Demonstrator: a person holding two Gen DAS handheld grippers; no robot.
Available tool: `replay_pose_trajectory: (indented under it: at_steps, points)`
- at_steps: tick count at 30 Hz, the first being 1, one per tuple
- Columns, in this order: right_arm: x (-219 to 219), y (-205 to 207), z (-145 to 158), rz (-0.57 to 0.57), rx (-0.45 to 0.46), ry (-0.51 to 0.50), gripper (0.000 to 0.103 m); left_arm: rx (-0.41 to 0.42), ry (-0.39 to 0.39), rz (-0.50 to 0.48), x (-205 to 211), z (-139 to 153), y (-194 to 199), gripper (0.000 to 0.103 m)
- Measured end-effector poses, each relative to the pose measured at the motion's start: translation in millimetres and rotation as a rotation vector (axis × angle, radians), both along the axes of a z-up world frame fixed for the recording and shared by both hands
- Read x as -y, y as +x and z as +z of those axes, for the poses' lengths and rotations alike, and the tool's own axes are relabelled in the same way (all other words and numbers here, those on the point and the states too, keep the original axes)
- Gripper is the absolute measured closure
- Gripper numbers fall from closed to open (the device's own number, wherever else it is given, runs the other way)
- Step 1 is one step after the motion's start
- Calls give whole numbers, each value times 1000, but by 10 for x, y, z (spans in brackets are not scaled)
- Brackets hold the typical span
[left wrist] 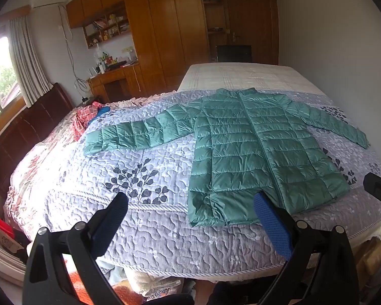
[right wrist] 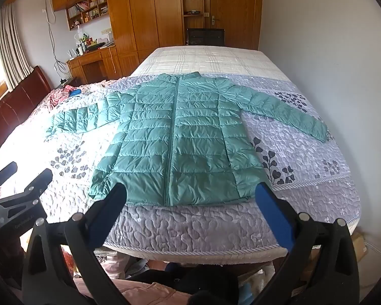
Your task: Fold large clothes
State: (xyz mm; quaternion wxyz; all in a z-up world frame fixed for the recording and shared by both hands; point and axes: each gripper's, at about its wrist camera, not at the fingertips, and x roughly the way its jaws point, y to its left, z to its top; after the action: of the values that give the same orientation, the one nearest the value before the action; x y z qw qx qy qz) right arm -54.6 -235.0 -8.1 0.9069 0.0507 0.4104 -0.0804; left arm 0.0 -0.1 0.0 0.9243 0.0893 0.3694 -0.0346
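Note:
A teal quilted puffer jacket (left wrist: pixel 254 147) lies flat and zipped on the bed, front up, collar away from me, both sleeves spread out to the sides. It also shows in the right wrist view (right wrist: pixel 180 147). My left gripper (left wrist: pixel 190 203) is open and empty, held above the bed's near edge, just short of the jacket's hem. My right gripper (right wrist: pixel 190 193) is open and empty, in front of the hem's middle. The left gripper also shows at the left edge of the right wrist view (right wrist: pixel 25 175).
The bed carries a lilac quilted bedspread (left wrist: pixel 144 218) with leaf prints. A red checked cloth (left wrist: pixel 83 119) lies at the far left by the dark headboard (left wrist: pixel 25 137). A white wall (right wrist: pixel 317 50) borders the right side. Wooden wardrobes and a desk stand behind.

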Motion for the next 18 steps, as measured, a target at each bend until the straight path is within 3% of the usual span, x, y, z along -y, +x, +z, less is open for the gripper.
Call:
replay_pose_trajectory:
  at_steps: [18]
  points:
    - [-13,44,-12,2,-1,3,3,0,2,2,-1,-5,0,4]
